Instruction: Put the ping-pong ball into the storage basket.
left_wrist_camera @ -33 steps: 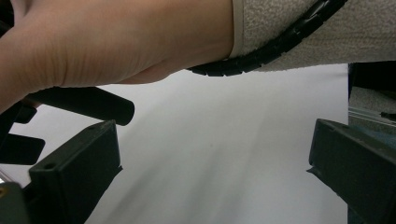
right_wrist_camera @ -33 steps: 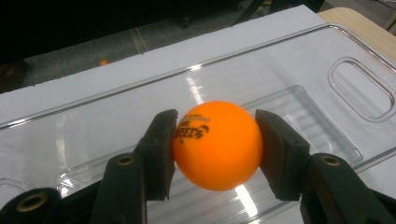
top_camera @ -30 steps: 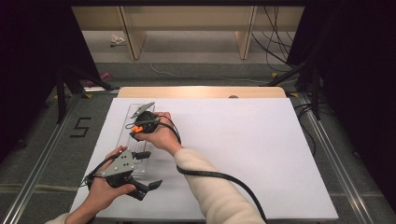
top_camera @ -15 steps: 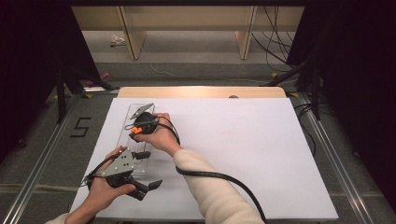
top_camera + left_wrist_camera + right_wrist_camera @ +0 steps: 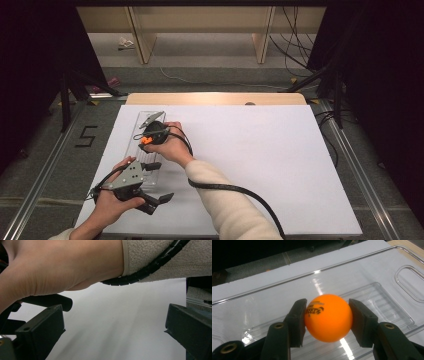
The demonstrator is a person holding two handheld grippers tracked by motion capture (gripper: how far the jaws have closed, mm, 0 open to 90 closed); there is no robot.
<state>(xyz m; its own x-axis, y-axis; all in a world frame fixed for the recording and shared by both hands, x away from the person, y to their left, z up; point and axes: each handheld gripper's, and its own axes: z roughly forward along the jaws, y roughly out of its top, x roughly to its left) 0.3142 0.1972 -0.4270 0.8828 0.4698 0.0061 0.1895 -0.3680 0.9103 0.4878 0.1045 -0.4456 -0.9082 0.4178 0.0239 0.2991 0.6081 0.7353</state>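
An orange ball point(image 5: 328, 317) with black print sits pinched between the two black jaws of my right gripper point(image 5: 327, 304), which is shut on it. Ball and jaws hang just over a clear plastic tray point(image 5: 374, 272) with ribbed grooves. From the high view, the right gripper point(image 5: 148, 136) is over the long tray point(image 5: 136, 131) at the left of the white table top point(image 5: 260, 160). My left gripper point(image 5: 157, 182) rests near the tray's near end, jaws wide apart. Between those jaws point(image 5: 113, 320) there is only bare white surface; the right forearm and its cable cross above.
The white sheet covers the table; a wooden strip point(image 5: 215, 98) shows along its far edge. The table's right half is bare white surface. A black cable point(image 5: 240, 192) trails along the right sleeve. A "5" point(image 5: 86, 136) is marked on the floor at the left.
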